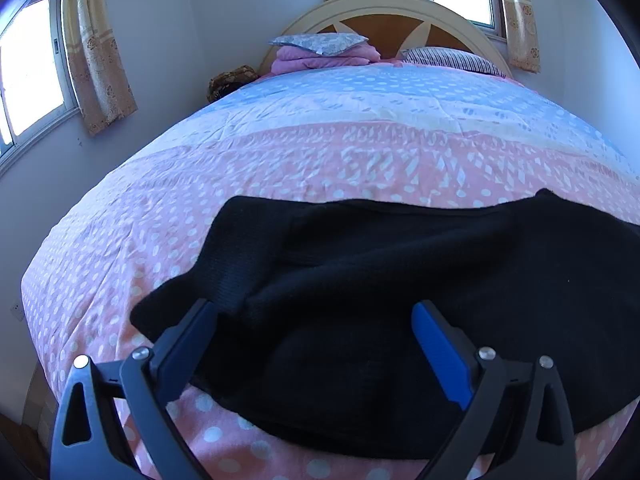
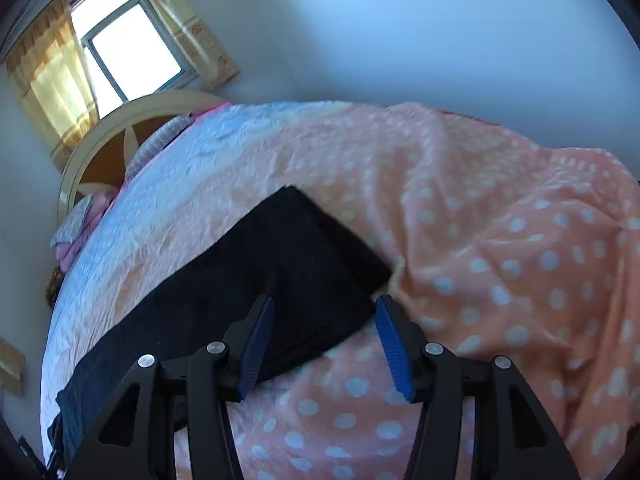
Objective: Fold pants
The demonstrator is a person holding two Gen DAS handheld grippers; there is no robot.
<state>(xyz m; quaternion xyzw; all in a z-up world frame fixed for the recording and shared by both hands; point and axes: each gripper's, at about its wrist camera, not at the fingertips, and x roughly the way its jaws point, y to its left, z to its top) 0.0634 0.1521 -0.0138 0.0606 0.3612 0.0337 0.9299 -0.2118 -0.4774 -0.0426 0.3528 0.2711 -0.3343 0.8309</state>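
Black knit pants (image 1: pixel 380 300) lay spread beneath both tools on the dotted bedspread (image 1: pixel 280 152). Left gripper (image 1: pixel 316 344) and right gripper (image 2: pixel 324 340) stood apart, holding nothing. Best to pinch each end through every layer, right tool taking the corner between its fingers.

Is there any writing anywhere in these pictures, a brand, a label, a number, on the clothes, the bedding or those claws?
No readable text in either view.
Black pants: plain fabric, no tag or logo showing.
Polka-dot bedspread: dots and pattern only, no letters.
Curtains: a floral border, not writing.
Left claw and right claw: black arms with blue pads, no markings visible.
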